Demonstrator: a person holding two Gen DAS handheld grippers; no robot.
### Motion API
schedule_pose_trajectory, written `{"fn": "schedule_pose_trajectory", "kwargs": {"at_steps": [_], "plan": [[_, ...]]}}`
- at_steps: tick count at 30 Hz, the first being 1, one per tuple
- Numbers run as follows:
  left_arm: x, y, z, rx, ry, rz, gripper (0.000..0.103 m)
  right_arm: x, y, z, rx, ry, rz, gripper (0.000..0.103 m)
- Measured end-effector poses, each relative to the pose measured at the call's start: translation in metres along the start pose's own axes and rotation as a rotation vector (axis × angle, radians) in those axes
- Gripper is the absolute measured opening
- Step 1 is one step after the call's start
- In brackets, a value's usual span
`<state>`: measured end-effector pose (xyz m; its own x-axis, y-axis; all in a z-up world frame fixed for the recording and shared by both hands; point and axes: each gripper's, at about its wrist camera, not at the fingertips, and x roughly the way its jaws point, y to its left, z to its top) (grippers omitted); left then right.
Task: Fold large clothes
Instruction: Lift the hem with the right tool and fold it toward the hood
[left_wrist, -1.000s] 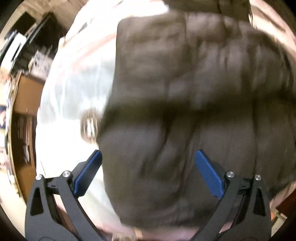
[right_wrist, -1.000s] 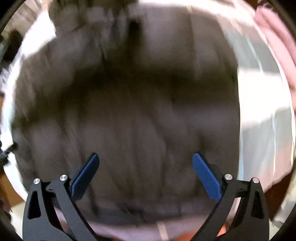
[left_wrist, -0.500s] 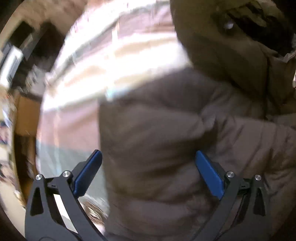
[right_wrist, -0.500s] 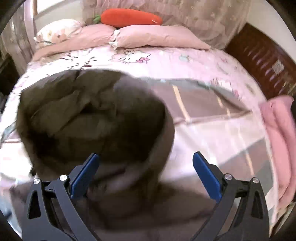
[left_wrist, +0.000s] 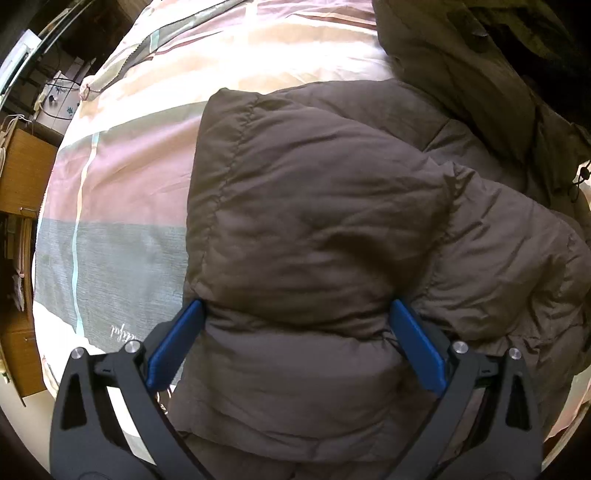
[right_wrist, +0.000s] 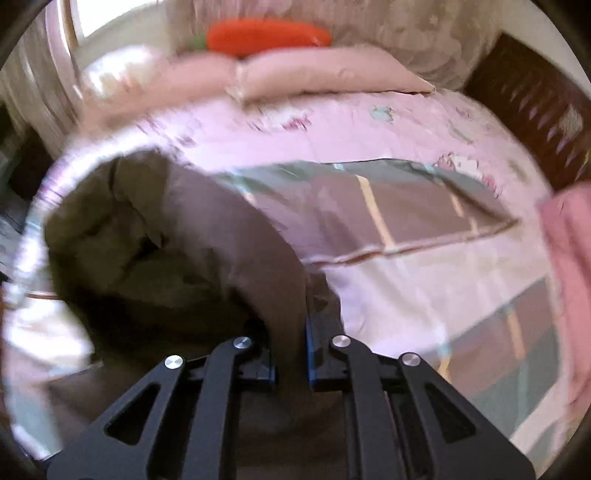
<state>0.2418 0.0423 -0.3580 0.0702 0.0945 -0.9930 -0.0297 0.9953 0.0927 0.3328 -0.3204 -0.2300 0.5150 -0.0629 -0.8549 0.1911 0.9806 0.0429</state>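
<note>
A brown puffer jacket lies on the bed, with a folded sleeve or panel on top and its olive-lined hood at the upper right. My left gripper is open, its blue pads on either side of the padded fold and touching it. In the right wrist view the jacket rises in a fold. My right gripper is shut on a pinch of that brown fabric; the view is blurred.
The bed has a pink, grey and cream striped cover and a pink printed quilt. Pink pillows and an orange carrot plush lie at the head. A wooden cabinet stands to the left, a dark headboard to the right.
My right gripper has shut on the jacket fabric; it was open before. My left gripper has settled around the jacket's fold, still open. Both views have shifted across the jacket.
</note>
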Motion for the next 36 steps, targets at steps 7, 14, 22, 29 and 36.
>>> {"fn": "schedule_pose_trajectory", "kwargs": {"at_steps": [7, 14, 22, 29, 36], "plan": [[0.003, 0.019, -0.019, -0.036, 0.019, -0.023, 0.101, -0.082, -0.096, -0.121, 0.197, 0.090, 0.105, 0.053], [-0.007, 0.036, -0.041, -0.158, 0.050, -0.125, 0.101, -0.102, -0.096, -0.227, 0.196, 0.278, 0.156, 0.084], [-0.033, -0.006, -0.029, -0.120, 0.022, -0.191, 0.101, -0.053, -0.031, -0.203, 0.614, 0.276, 0.590, 0.085], [-0.055, -0.046, -0.038, -0.013, -0.011, -0.091, 0.101, 0.005, 0.049, -0.182, 0.666, 0.240, 0.504, 0.021], [-0.094, -0.034, -0.060, -0.097, -0.139, -0.011, 0.101, -0.065, 0.045, -0.223, 0.682, 0.098, 0.567, 0.014]]}}
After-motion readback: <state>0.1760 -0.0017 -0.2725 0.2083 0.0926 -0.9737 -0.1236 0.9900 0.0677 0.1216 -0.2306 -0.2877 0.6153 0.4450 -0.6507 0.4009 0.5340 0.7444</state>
